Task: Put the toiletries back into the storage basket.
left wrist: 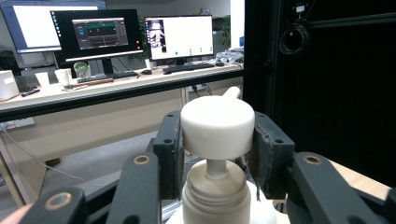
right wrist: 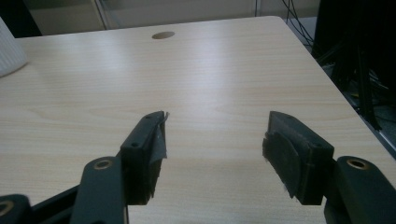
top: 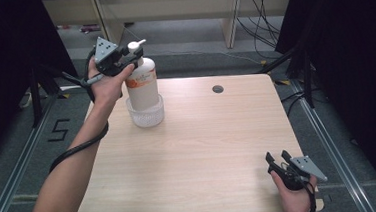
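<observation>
Left gripper (left wrist: 217,140) fingers clamp pump head (left wrist: 217,127); right gripper (right wrist: 215,140) fingers apart, seemingly empty.

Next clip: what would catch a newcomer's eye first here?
First the white pump bottle standing in a clear bowl at the far left of the wooden table. The left gripper is clamped on the bottle's pump head from both sides. At the near right corner the right gripper sits with its jaws wide open and nothing between them.
</observation>
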The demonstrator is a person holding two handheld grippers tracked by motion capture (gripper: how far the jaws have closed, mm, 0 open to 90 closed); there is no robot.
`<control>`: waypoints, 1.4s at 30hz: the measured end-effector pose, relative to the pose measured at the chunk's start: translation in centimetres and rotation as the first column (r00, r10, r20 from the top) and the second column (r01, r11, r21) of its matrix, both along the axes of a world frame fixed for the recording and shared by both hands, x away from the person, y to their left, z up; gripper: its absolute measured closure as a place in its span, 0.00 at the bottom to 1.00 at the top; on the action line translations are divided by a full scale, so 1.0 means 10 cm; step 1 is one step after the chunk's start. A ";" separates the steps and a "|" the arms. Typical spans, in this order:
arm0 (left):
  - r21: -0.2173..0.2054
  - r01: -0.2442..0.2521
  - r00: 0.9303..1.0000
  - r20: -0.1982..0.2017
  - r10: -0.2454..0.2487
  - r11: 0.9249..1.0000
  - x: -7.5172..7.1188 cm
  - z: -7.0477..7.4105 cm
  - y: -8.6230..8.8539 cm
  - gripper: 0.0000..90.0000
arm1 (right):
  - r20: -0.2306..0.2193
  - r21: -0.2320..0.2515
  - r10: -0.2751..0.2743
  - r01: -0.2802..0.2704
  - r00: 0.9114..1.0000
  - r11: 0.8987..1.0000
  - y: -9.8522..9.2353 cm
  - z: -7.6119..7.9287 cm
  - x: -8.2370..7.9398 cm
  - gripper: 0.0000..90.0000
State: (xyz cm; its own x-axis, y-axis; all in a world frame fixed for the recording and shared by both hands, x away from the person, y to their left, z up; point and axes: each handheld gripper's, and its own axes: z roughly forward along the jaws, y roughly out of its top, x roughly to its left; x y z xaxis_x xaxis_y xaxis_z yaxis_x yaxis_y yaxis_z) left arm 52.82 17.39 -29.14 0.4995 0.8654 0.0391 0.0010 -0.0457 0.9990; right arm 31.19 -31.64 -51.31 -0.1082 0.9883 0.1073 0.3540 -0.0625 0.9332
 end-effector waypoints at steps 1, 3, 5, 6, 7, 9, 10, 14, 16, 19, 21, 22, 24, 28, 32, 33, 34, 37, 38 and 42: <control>0.001 -0.001 1.000 -0.002 0.001 1.000 0.00 0.00 0.00 0.65 | 0.002 -0.004 0.001 -0.001 1.000 1.000 0.00 0.00 0.00 0.43; 0.006 -0.008 1.000 -0.003 0.008 1.000 0.00 -0.01 0.00 0.65 | 0.002 -0.004 0.000 0.000 1.000 1.000 0.00 0.00 0.00 0.43; 0.004 -0.001 1.000 -0.004 0.001 1.000 0.01 -0.01 0.00 0.65 | 0.001 -0.002 0.000 0.000 1.000 1.000 0.00 0.00 0.00 0.43; 0.006 -0.002 1.000 -0.005 0.002 1.000 0.01 -0.02 0.00 0.65 | -0.007 0.015 0.001 -0.001 1.000 1.000 0.01 0.00 0.00 0.43; 0.009 -0.011 1.000 -0.007 0.011 1.000 0.01 -0.02 0.01 0.65 | -0.005 0.018 0.007 -0.007 1.000 1.000 0.01 0.00 0.00 0.43; 0.010 -0.010 1.000 -0.007 0.011 1.000 0.01 -0.02 0.01 0.65 | -0.008 0.022 0.005 -0.005 1.000 1.000 0.01 0.00 0.00 0.43; 0.008 -0.002 1.000 -0.007 0.002 1.000 0.02 -0.03 0.00 0.65 | -0.009 0.027 0.008 -0.008 1.000 1.000 0.01 0.00 0.00 0.43; 0.012 -0.010 1.000 -0.010 0.010 1.000 0.01 -0.04 0.01 0.65 | -0.011 0.023 0.000 0.001 1.000 1.000 0.01 0.00 0.00 0.43; 0.009 -0.002 1.000 -0.011 0.002 1.000 0.02 -0.04 0.00 0.65 | -0.011 0.023 0.000 0.000 1.000 1.000 0.01 0.00 0.00 0.43; 0.011 -0.002 1.000 -0.014 0.002 1.000 0.02 -0.06 0.00 0.65 | -0.011 0.023 0.000 0.000 1.000 1.000 0.01 0.00 0.00 0.43; 0.013 -0.010 1.000 -0.016 0.010 1.000 0.01 -0.06 0.00 0.65 | -0.011 0.024 0.001 0.000 1.000 1.000 0.01 0.00 0.00 0.43; 0.014 -0.010 1.000 -0.015 0.010 1.000 0.01 -0.06 0.00 0.65 | -0.011 0.022 0.000 0.000 1.000 1.000 0.01 0.00 0.00 0.43; 0.013 -0.001 1.000 -0.014 0.001 1.000 0.02 -0.07 0.00 0.65 | -0.011 0.020 0.000 0.000 1.000 1.000 0.01 0.00 0.00 0.43; 0.017 -0.009 1.000 -0.018 0.009 1.000 0.02 -0.08 0.00 0.65 | -0.011 0.018 -0.003 0.003 1.000 1.000 0.01 0.00 0.00 0.43; 0.017 -0.008 1.000 -0.021 0.009 1.000 0.02 -0.09 0.00 0.65 | -0.014 0.017 -0.005 0.005 1.000 1.000 0.01 0.00 0.00 0.43; 0.017 -0.009 1.000 -0.021 0.009 1.000 0.02 -0.09 0.00 0.65 | -0.012 0.018 -0.002 0.003 1.000 1.000 0.01 0.00 0.00 0.43; 0.017 -0.009 1.000 -0.022 0.009 1.000 0.02 -0.10 0.00 0.65 | -0.012 0.018 -0.002 0.002 1.000 1.000 0.01 0.00 0.00 0.43; 0.017 -0.010 1.000 -0.022 0.010 1.000 0.02 -0.11 0.00 0.65 | -0.012 0.018 -0.002 0.002 1.000 1.000 0.01 0.00 0.00 0.43; 0.017 -0.010 1.000 -0.022 0.010 1.000 0.02 -0.11 0.00 0.65 | -0.012 0.018 -0.002 0.002 1.000 1.000 0.01 0.00 0.00 0.43; 0.018 -0.009 1.000 -0.026 0.010 1.000 0.02 -0.13 0.00 0.65 | -0.012 0.019 -0.002 0.002 1.000 1.000 0.01 0.00 0.00 0.43</control>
